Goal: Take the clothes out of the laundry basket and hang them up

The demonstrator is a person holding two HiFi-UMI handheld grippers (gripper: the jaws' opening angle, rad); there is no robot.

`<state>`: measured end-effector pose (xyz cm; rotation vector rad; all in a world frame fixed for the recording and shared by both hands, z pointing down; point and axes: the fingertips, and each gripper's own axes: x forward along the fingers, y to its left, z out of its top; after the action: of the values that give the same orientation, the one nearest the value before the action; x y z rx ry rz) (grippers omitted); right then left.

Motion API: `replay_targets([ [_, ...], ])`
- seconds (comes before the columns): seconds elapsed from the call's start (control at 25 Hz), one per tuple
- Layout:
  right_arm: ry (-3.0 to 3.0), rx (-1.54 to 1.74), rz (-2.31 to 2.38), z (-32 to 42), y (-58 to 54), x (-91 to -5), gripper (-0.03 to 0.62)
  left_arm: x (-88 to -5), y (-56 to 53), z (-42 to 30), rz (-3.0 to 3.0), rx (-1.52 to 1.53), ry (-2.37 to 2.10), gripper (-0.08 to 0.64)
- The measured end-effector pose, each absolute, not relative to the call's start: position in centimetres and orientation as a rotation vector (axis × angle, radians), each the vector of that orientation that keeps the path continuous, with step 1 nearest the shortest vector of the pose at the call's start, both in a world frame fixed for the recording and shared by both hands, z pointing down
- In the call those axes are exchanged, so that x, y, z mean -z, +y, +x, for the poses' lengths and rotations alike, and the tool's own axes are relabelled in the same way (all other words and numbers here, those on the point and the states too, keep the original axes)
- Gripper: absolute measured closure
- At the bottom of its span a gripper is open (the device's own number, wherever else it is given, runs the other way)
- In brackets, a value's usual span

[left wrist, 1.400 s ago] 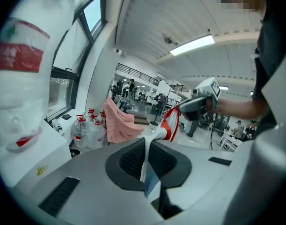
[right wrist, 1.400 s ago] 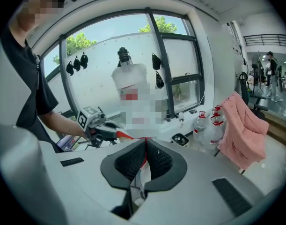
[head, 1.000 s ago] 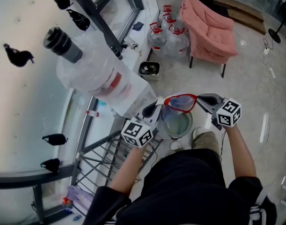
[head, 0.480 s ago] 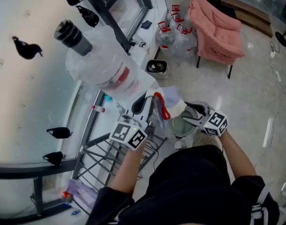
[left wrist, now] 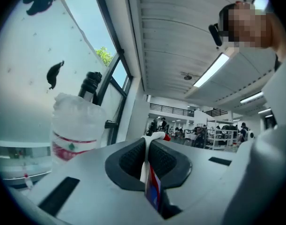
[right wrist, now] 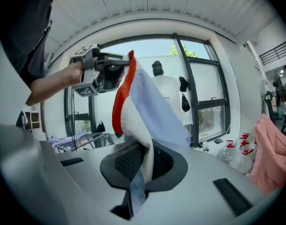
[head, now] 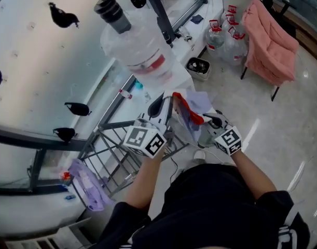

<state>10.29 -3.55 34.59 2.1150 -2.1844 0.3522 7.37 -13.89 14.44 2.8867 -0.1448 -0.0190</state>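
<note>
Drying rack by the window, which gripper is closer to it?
Left. The left gripper is at a corner of the drying rack; the right gripper, jaws just closed on the garment, is farther out over the floor.

The garment (head: 198, 101) is soft matt cloth, the rack (head: 116, 124) dull metal (grey), the floor (head: 283, 134) glossy.

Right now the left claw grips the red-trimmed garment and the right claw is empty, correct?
Not empty: the right gripper view shows the right claw, its jaws having just closed, pinching that red-trimmed garment too. The left claw does grip it.
</note>
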Motion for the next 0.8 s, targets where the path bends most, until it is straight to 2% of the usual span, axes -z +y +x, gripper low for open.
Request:
replay_targets([
  [0.24,-2.291,-0.251,2.176,17.2,0.7,-26.5,0.586,-15.3,-13.4,0.3,2.942,-0.094,-0.487,0.551],
  [0.4,-2.423,-0.189,2.116,18.9,-0.4,-20.5,0.588,-16.1,-10.4,-5.1,2.977,-0.217,-0.684,0.551],
  [0.52,-2.524,-0.144,2.026,18.3,-2.6,-16.5,0.588,-16.4,-9.1,-8.1,2.963,-0.262,-0.804,0.551],
  [0.8,-2.697,-0.030,1.759,11.8,-4.0,-11.4,0.588,-14.1,-6.4,-15.1,2.927,-0.292,-1.089,0.551],
])
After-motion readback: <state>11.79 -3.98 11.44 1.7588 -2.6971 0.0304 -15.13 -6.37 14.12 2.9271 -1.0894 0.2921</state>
